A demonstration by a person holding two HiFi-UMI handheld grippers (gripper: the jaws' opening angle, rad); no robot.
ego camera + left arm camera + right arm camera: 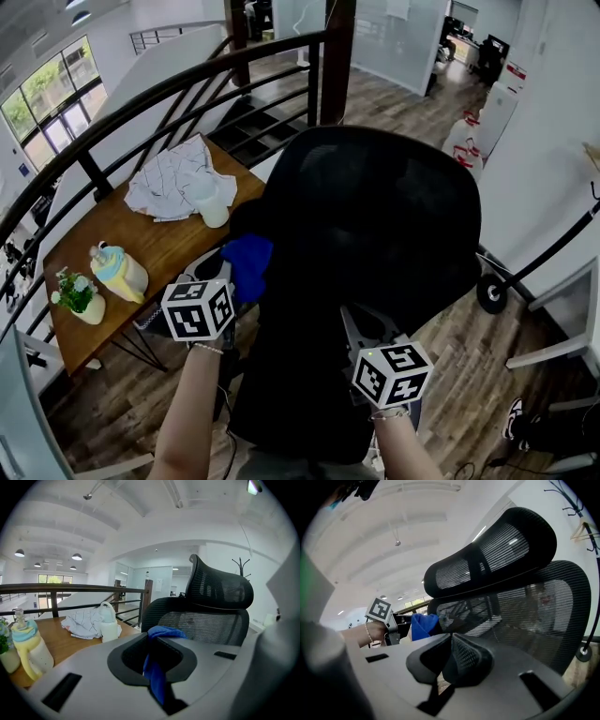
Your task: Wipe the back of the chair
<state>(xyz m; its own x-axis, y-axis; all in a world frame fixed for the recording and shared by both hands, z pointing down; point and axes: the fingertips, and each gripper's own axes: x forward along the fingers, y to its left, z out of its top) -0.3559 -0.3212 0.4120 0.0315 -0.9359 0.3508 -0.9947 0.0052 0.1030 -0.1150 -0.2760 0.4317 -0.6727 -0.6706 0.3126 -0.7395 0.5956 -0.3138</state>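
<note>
Left gripper (156, 654): clamped on blue cloth (162, 632)
Right gripper (451, 662): jaws together, empty
Chair back (384, 220): cloth at its edge; wiping seems mostly left

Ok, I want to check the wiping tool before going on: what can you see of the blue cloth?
The blue cloth is soft, bright blue fabric, crumpled rather than folded. The left hand-held gripper is shut on it: a bunch sticks out past the jaw tips and a tail hangs down between them. In the head view it sits at the left edge of the black mesh chair back, seemingly touching it.
</note>
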